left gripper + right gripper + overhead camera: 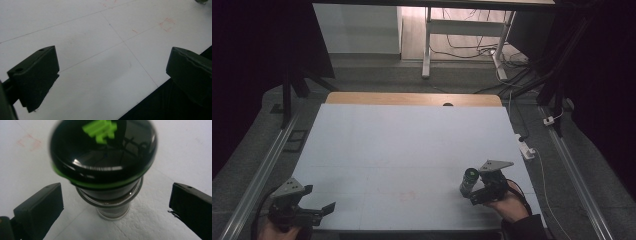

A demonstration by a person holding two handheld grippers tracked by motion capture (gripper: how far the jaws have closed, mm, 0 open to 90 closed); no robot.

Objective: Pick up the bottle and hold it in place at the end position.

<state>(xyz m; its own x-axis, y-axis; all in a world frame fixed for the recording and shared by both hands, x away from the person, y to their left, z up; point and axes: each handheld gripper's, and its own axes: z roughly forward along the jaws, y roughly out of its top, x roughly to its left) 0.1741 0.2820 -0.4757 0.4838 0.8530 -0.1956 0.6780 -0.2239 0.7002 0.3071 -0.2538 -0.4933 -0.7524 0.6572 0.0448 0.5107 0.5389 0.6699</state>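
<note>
Left black two-jaw gripper (319, 212): jaws spread, over near-left corner of pale blue tabletop (402, 150). Right black two-jaw gripper (469, 192): jaws spread, flanking upright glass jar with glossy black, green-rimmed lid (103, 157), no contact. Jar location: near-right tabletop.

Upright glass jar (110, 205), glossy black lid (103, 152) with green trim, near-right table (402, 150)

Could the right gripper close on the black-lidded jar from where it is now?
Probably yes. The right gripper is open, with the jar standing upright between its jaws and nothing between them and the glass. The left gripper is far off across the table.
</note>
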